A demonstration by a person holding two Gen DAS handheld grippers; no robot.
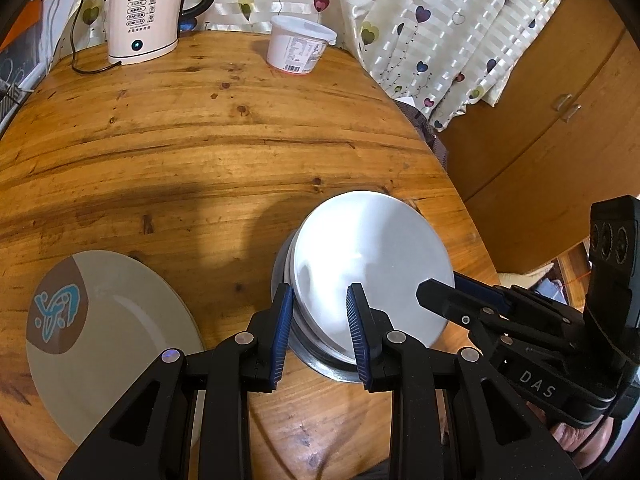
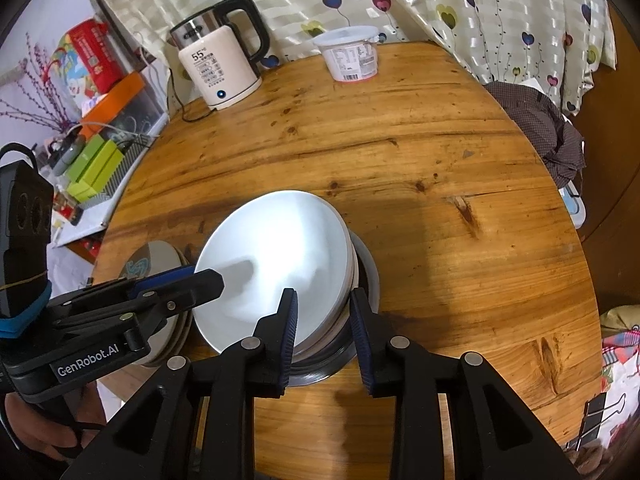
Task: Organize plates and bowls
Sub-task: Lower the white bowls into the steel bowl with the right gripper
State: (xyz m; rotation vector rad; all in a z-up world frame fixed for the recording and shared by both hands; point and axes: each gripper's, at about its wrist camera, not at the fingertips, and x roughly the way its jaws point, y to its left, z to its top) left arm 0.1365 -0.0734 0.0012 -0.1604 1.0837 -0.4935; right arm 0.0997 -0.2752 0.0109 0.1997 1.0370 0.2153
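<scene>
A white plate (image 1: pixel 372 248) (image 2: pixel 280 240) tops a stack of white dishes set in a metal bowl (image 1: pixel 320 364) (image 2: pixel 320 372) near the table's front edge. My left gripper (image 1: pixel 320 320) (image 2: pixel 206 274) is shut on the near-left rim of that white plate, one pad on top and one outside the stack. On the stack's opposite side, my right gripper (image 2: pixel 324 312) (image 1: pixel 438 284) straddles the rim with its pads slightly apart from it, so it is open. To the left of the stack lies a beige plate (image 1: pixel 120 320) (image 2: pixel 156 256) with a brown and blue motif.
At the back of the round wooden table (image 1: pixel 200 140) stand an electric kettle (image 1: pixel 140 12) (image 2: pixel 218 68) with its cord and a white lidded tub (image 1: pixel 300 46) (image 2: pixel 352 58). A dark cloth (image 2: pixel 552 128) hangs off the right edge. Boxes and clutter (image 2: pixel 96 160) sit left of the table.
</scene>
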